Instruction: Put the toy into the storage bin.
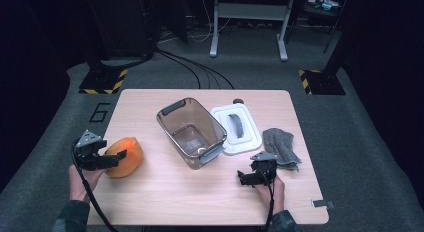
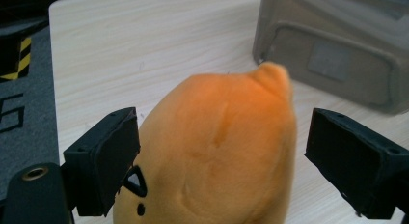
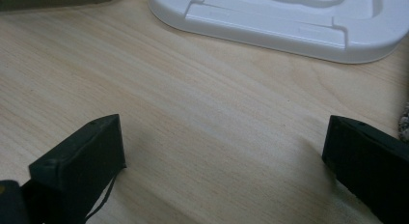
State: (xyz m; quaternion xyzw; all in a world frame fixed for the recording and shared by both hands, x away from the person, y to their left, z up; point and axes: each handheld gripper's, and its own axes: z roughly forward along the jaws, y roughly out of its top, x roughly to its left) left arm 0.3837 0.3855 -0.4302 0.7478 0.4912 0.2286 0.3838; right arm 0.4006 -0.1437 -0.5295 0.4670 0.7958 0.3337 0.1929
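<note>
At the left edge of the bench [image 1: 150,202], the left gripper [image 1: 116,157] has its jaws spread wide around an orange plush [image 1: 125,157]. In the left gripper view the plush [image 2: 217,151] sits between the two black jaws; the left jaw lies against its side, while a gap shows between the plush and the right jaw, so the grip is not closed on it. The plush lies on the bench near the left edge, well apart from the bin. A small black triangle and dot mark its lower face.

Near the middle stands a smoky clear bin [image 1: 192,132], open at the top, with grey handles at its two ends. Just beside it on the right lies a white lid [image 1: 237,129], flat, with a grey handle across its middle.

Right of the lid is a grey cloth [image 1: 281,146], crumpled near the bench's right edge. In front of it, the right gripper [image 1: 243,179] rests low over bare wood, its jaws wide apart and holding nothing; the right gripper view shows the lid [image 3: 289,21] beyond them.
</note>
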